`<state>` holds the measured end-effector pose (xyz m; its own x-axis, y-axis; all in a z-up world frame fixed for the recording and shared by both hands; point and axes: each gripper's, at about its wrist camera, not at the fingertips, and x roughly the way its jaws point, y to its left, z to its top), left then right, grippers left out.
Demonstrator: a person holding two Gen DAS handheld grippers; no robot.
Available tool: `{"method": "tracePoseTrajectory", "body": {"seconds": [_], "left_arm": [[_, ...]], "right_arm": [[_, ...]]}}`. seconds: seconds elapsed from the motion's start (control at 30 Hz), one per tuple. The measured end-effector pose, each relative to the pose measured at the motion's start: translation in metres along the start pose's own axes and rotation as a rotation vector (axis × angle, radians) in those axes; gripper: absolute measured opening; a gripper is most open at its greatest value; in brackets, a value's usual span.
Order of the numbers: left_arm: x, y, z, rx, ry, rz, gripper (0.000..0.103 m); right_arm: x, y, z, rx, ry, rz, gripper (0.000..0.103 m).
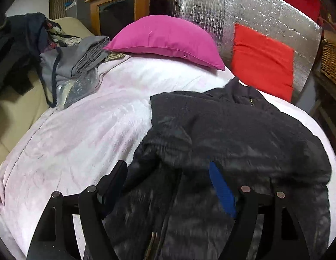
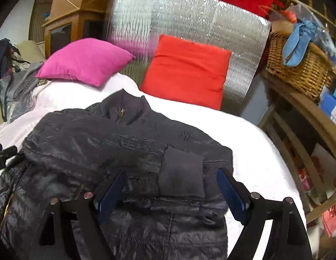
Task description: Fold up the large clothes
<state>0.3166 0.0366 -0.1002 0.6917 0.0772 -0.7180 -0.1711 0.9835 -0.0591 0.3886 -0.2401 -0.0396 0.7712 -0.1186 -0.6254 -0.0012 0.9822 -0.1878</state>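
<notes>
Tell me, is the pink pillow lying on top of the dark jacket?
No. The pink pillow rests on the white bedcover near the head of the bed, well apart from the dark jacket spread closer to the camera.

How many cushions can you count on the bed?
2. The pink cushion lies at the head of the bed, on the left. The red cushion leans against the silver foil panel, to the right. Others may be hidden.

Black linkages, silver rivets, seemingly blue-padded jaws.
</notes>
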Motion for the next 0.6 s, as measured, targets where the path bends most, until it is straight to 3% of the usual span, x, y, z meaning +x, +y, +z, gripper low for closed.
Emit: {"method": "tracePoseTrajectory", "body": {"seconds": [0.3,0.6], "left_arm": [[-0.048,0.005,-0.037,-0.022,0.001,-0.026,0.078],[-0.070,0.004,-0.060,-0.020,0.017,-0.042,0.078]], "right_arm": [[-0.057,-0.010,-0.006,0.013,-0.051,-0.030,0.088],[-0.085,-0.013,-0.017,0.016,-0.056,-0.053,0.088]]}}
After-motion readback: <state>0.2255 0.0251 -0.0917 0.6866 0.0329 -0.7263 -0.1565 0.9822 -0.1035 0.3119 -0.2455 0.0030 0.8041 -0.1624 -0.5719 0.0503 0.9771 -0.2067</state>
